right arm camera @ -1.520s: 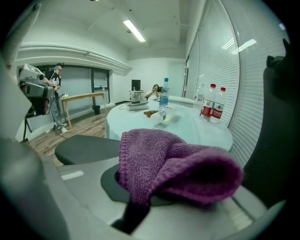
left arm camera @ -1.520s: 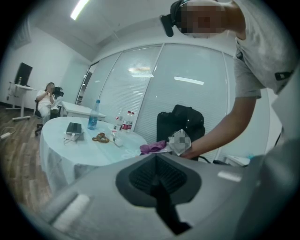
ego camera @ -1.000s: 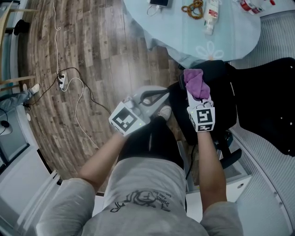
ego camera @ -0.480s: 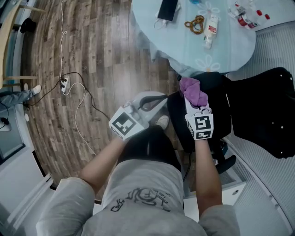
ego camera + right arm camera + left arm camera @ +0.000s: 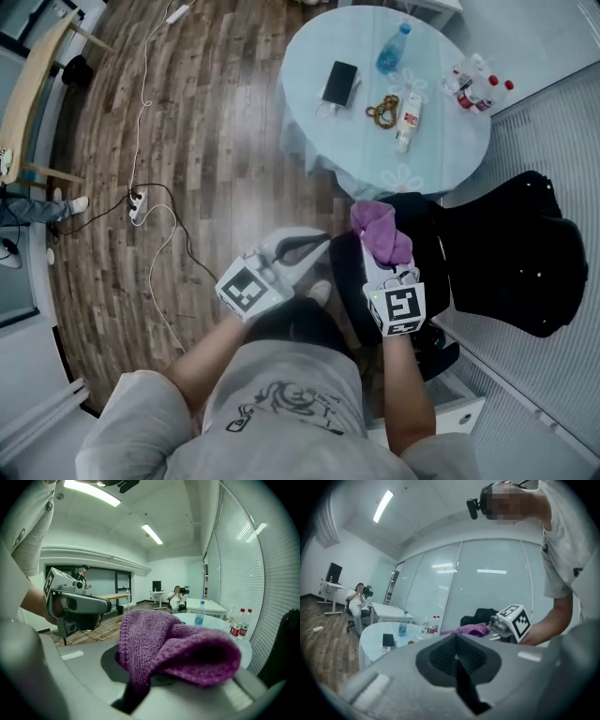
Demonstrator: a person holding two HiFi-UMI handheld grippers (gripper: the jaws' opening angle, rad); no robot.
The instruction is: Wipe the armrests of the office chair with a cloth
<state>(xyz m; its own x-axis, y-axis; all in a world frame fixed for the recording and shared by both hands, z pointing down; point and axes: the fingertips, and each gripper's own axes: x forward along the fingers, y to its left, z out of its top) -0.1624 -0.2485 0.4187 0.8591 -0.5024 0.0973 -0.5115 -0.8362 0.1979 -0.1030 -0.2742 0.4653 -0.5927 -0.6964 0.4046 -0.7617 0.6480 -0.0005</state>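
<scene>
While right gripper (image 5: 379, 264) fingers clamp cloth (image 5: 380, 232) | left gripper (image 5: 319, 244) fingers closed, empty | chair (image 5: 487, 246) edge below

Left claw (image 5: 323, 241) closed empty; right claw (image 5: 384, 265) pinches cloth (image 5: 379, 232).

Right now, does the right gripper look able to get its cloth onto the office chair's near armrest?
Probably yes. The right gripper, shut on the purple cloth, hangs right over the near armrest of the office chair, with nothing in between; the shut left gripper is off to the side.
</scene>
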